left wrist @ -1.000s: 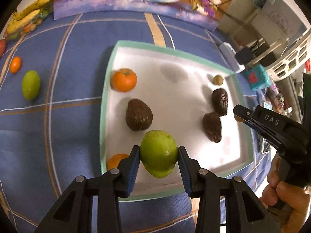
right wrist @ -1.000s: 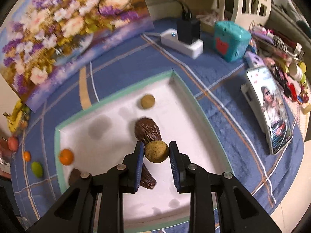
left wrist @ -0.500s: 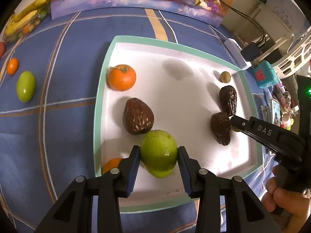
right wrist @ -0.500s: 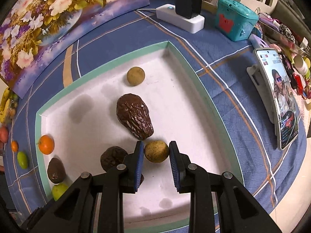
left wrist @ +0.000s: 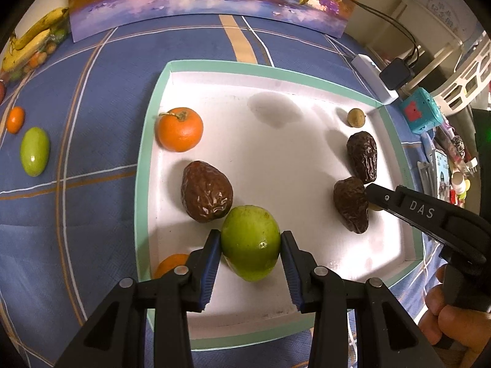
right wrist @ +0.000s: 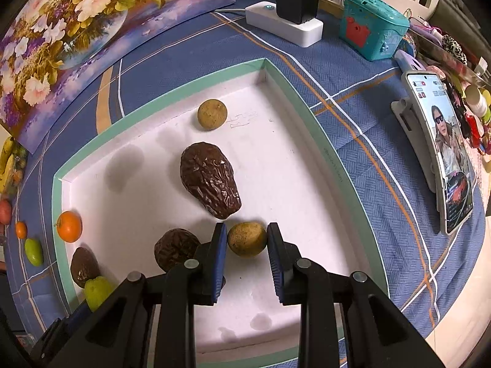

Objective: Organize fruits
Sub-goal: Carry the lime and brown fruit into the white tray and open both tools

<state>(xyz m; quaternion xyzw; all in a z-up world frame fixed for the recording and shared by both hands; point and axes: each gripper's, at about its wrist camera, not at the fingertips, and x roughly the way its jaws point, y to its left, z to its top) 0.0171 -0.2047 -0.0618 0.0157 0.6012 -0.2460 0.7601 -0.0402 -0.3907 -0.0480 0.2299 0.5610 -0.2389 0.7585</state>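
Your left gripper (left wrist: 250, 253) fingers hold a green fruit (left wrist: 250, 240) low over the tray's (left wrist: 141, 184) near edge; your right gripper (right wrist: 247, 243) fingers clamp a small tan fruit (right wrist: 247, 239) inside it. Beyond the tray's left rim, a green fruit (left wrist: 34, 151) and small orange (left wrist: 15, 119) wait on the surface.

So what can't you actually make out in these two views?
- Second orange, left wrist view: mostly hidden behind the left gripper's finger.
- Small tan fruit, left wrist view: almost covered by the right gripper's arm.
- Clutter past the phone, right wrist view: cut off by the edge, too small.
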